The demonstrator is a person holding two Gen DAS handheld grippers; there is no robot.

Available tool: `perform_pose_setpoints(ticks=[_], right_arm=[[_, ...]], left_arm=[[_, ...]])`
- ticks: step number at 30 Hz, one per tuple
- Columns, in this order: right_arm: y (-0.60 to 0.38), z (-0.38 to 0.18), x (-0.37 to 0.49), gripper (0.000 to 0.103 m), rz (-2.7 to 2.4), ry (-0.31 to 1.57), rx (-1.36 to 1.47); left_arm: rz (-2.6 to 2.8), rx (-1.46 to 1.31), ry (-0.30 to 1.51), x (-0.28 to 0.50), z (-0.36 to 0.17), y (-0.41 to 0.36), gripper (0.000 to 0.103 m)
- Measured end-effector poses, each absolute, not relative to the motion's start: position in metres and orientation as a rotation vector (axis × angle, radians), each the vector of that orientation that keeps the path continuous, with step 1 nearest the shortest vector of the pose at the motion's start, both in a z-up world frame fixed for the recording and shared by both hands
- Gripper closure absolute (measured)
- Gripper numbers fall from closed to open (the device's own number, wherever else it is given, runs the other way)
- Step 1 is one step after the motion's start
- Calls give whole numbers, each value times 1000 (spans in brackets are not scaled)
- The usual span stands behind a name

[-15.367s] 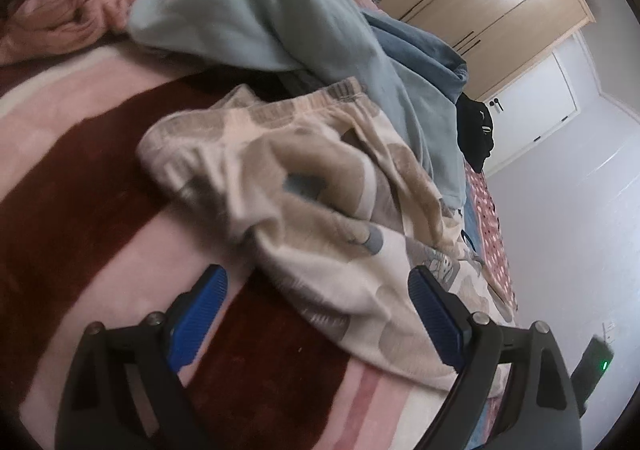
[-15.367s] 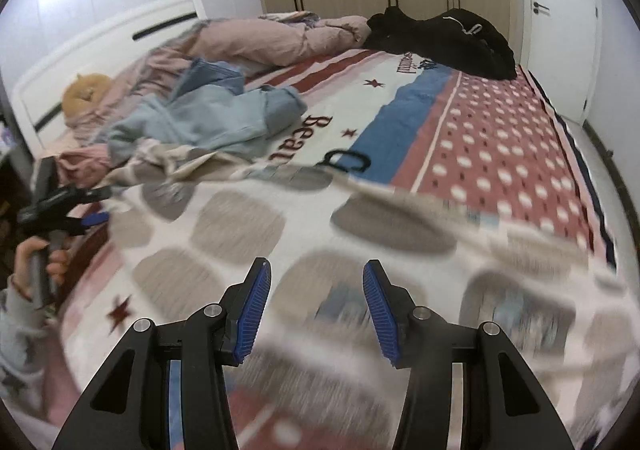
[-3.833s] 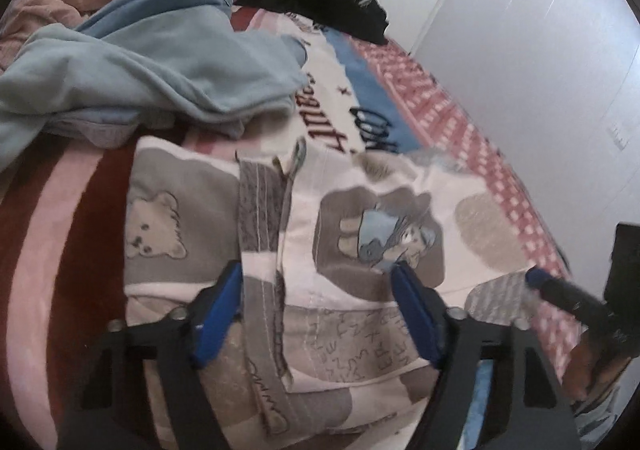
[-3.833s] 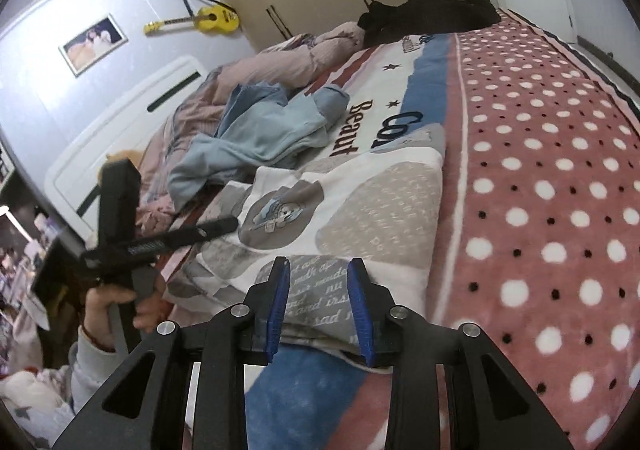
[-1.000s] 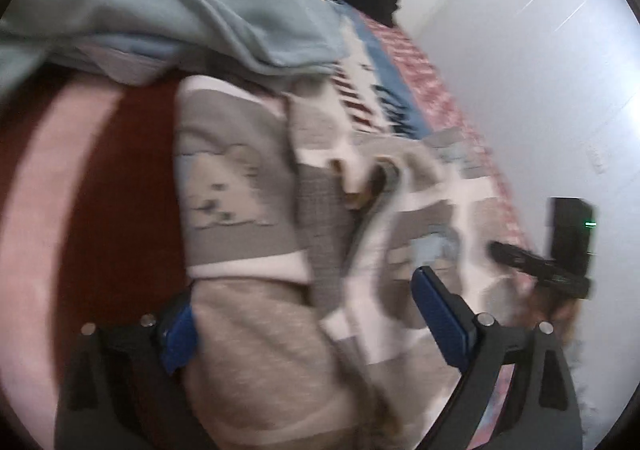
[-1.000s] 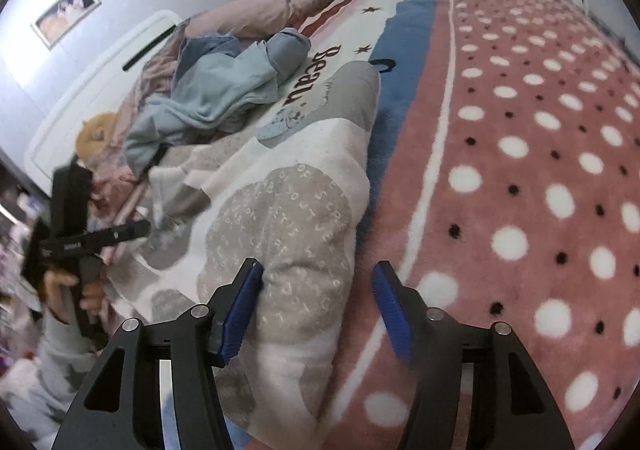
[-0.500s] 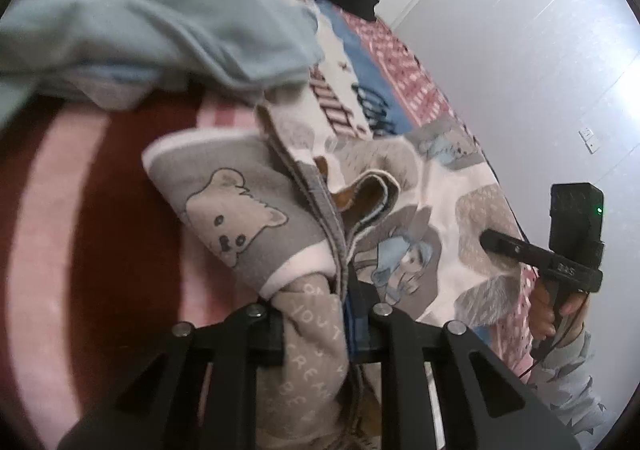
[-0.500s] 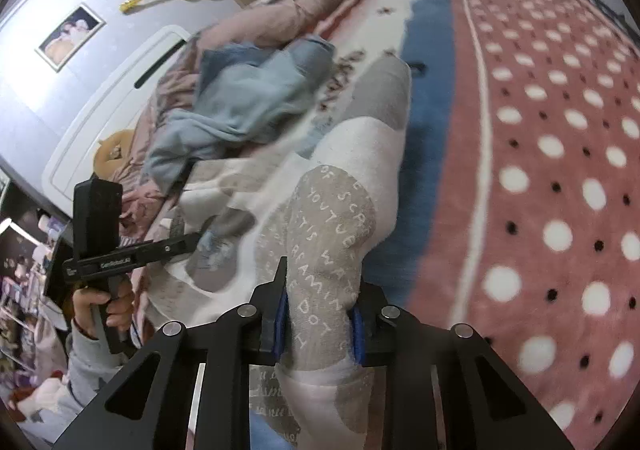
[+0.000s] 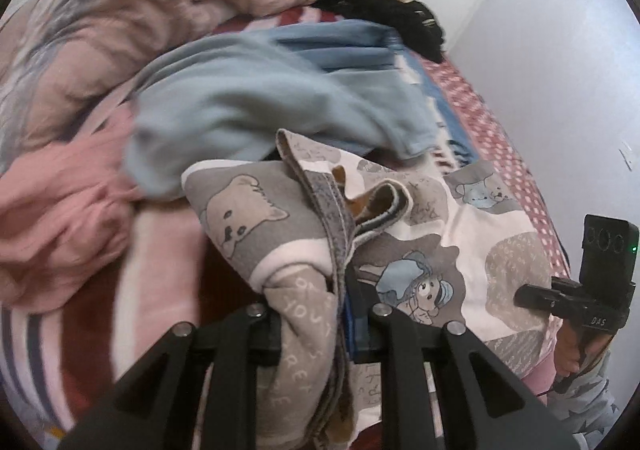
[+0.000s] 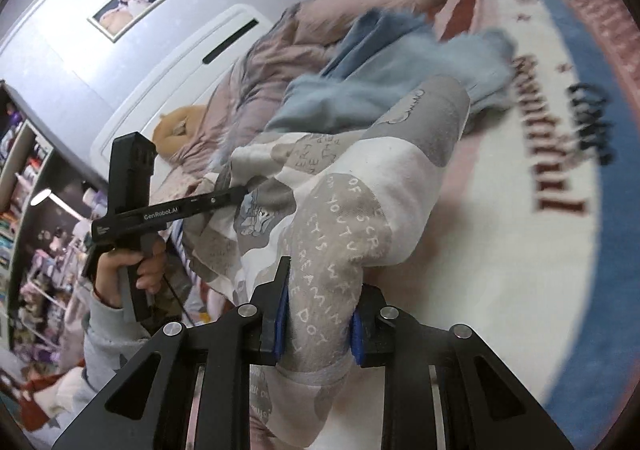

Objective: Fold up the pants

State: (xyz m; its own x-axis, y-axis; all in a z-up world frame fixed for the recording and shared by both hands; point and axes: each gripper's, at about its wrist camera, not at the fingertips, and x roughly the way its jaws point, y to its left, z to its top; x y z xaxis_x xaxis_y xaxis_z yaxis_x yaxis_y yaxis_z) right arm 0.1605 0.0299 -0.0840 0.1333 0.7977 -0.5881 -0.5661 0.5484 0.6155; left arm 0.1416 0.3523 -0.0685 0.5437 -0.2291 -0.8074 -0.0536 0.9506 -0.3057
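Observation:
The pants [image 9: 420, 250] are cream and grey with bear and cartoon prints and lie on the bed. My left gripper [image 9: 316, 326] is shut on the waistband end, with the grey waistband [image 9: 332, 209] bunched and lifted between the jaws. My right gripper [image 10: 318, 324] is shut on the leg end of the pants [image 10: 352, 201], which rise in a fold off the blanket. The other gripper shows in each view: the right one at the left wrist view's right edge [image 9: 592, 290], the left one in the right wrist view [image 10: 168, 209].
A light blue garment [image 9: 260, 97] lies just beyond the pants. A pink quilt [image 9: 120, 29] is heaped behind it. Black clothing [image 9: 384, 17] lies far back by the wardrobe. The patterned bed blanket [image 10: 540, 250] stretches to the right. A white headboard [image 10: 192, 61] stands behind.
Both grippers closed on the pants within the last second. Both ends have since been lifted and carried toward the blue garment.

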Motion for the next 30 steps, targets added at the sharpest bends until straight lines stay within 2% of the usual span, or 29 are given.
perform_pose_setpoints(ticks=[6, 9, 11, 13, 15, 17, 19, 24, 30], right_arm=[[65, -126, 154, 85, 981, 1116, 247], [64, -137, 155, 85, 959, 1130, 239], [61, -143, 155, 85, 951, 1144, 242], [61, -148, 154, 83, 943, 1154, 225], [59, -145, 151, 77, 930, 1142, 186], [54, -132, 147, 77, 923, 1089, 153], [41, -111, 142, 74, 898, 1002, 101], [38, -70, 137, 71, 952, 856, 63], [74, -90, 128, 72, 1047, 896, 8]], left_arm=[[-96, -371, 1061, 124, -118, 384, 87], [-99, -374, 1072, 121, -137, 385, 84], [-87, -396, 1074, 122, -146, 388, 76], [-59, -382, 1092, 123, -150, 389, 61], [-35, -352, 1098, 122, -142, 388, 51], [-19, -334, 1051, 111, -120, 393, 48], [-10, -313, 962, 98, -89, 397, 37], [-190, -322, 855, 99, -52, 369, 37], [-246, -271, 968, 134, -98, 329, 37]])
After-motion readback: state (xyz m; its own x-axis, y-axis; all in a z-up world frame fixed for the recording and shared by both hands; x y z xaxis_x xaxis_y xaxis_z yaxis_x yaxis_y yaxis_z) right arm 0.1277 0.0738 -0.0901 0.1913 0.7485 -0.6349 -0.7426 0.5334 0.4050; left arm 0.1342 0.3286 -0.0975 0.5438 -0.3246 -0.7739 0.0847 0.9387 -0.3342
